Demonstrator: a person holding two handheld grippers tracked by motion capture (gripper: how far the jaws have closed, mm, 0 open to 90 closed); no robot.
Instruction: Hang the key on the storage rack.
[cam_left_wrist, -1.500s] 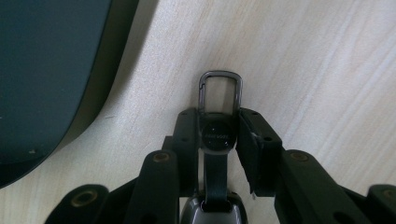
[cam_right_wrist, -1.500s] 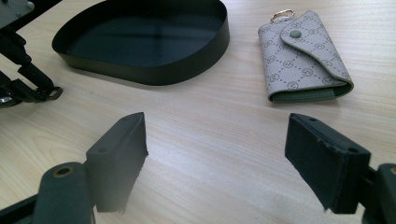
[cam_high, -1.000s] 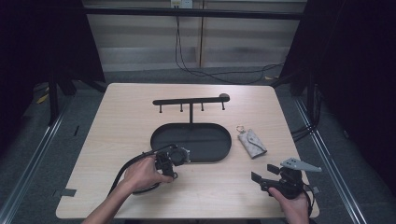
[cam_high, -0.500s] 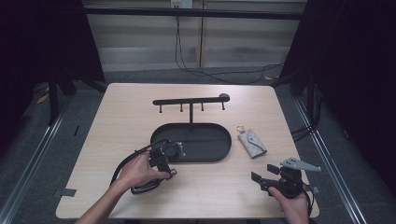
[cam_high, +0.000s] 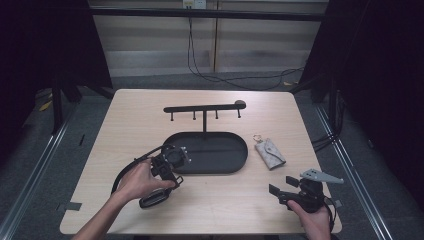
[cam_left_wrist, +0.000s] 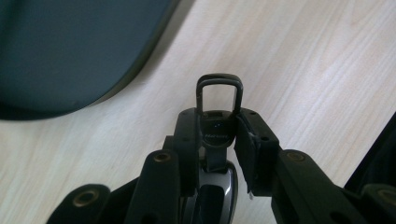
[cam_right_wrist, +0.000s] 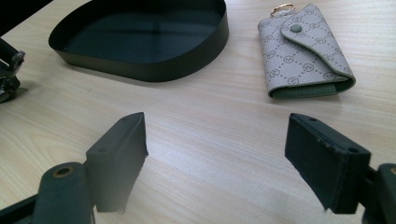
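Looks like a lab recording booth: pale wood-grain table (cam_high: 150, 110) on a grey floor (cam_high: 40, 150), enclosed by black curtains (cam_high: 385, 75), with black cables (cam_high: 240, 82) trailing along a plain panelled back wall (cam_high: 150, 45).

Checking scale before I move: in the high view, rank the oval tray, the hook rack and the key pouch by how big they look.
1. Oval tray, largest.
2. Hook rack, nearly as long but very thin.
3. Key pouch, smallest.
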